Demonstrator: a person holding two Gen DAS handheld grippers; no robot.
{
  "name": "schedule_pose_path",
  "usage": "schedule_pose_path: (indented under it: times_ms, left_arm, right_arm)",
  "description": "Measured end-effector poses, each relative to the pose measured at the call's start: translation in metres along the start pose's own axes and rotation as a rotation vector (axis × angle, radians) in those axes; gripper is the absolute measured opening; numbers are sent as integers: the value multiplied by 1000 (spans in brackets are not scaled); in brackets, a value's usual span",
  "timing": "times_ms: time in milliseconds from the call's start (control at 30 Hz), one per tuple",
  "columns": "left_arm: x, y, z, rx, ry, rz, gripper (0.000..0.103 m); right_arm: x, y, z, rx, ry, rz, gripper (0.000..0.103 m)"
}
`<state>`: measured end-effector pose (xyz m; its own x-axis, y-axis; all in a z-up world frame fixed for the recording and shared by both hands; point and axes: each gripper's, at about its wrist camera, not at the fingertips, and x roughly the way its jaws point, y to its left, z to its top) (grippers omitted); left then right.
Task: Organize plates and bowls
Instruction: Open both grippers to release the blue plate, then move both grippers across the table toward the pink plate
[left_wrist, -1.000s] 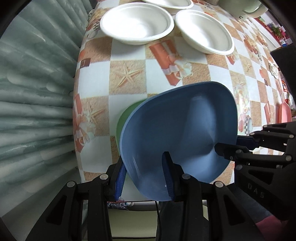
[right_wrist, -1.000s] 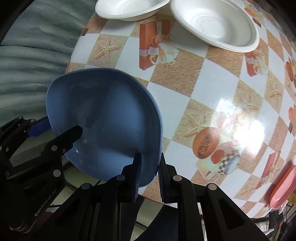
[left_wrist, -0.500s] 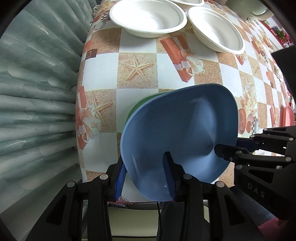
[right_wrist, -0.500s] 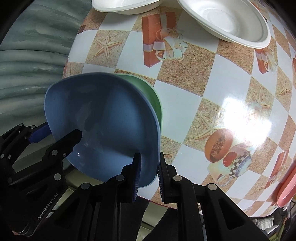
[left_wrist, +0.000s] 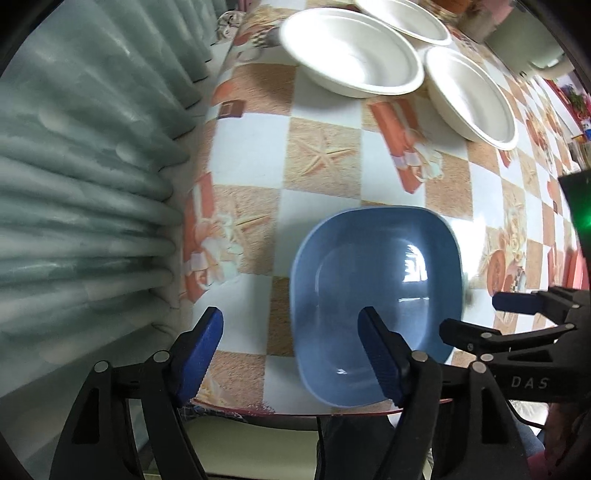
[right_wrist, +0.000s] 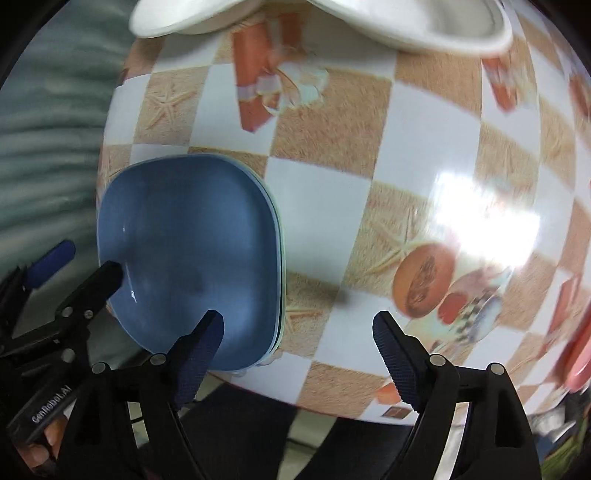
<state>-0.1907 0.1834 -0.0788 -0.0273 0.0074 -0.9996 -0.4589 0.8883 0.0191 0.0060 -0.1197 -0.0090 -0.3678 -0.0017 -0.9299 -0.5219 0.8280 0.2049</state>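
Note:
A blue bowl rests nested on a green bowl, whose rim shows only as a thin edge, at the near edge of the table. It also shows in the right wrist view. My left gripper is open; its right finger is over the bowl's near rim, the left finger is off to the bowl's left. My right gripper is open, its left finger by the bowl's right side. Three white bowls sit at the far side.
The table has a checkered orange and white cloth. Grey-green curtain folds hang along its left edge. A pink plate lies at the far right. The table's near edge is just before the grippers.
Both grippers opened and let go of the blue bowl. It went down onto the green bowl and now sits level on it.

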Motion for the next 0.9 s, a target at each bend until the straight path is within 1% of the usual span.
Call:
schedule_pose_path:
  times_ms: [133,267,400,500,600,733,867,900]
  left_arm:
    - [1,1,-4,1,12,16,79]
    - [-2,7,-7,15,5,49,79]
    - [-5,22,-10,-1,4,73,79]
    - [-8,31,-12,-20,8,86,79]
    - [-8,32,-13,-20,15,91,79]
    - [-11,20,-10,12,9,83,79]
    - [-13,0,-4,70,-4,65,79]
    - [-13,-5,-2,85,-5,62,79]
  right_arm:
    - [19,8,0,-21,35,17,84]
    - [33,29,-2,-67,48,48,84]
    - [51,47,-2,-81,65,90,84]
    - [64,60,-2,-102,62,110,84]
    - [67,68,-2,-111,58,128,84]
    - [67,64,1,-75,39,134,84]
    - [64,45,0,11,8,133,84]
    - [63,38,-5,34,1,130,84]
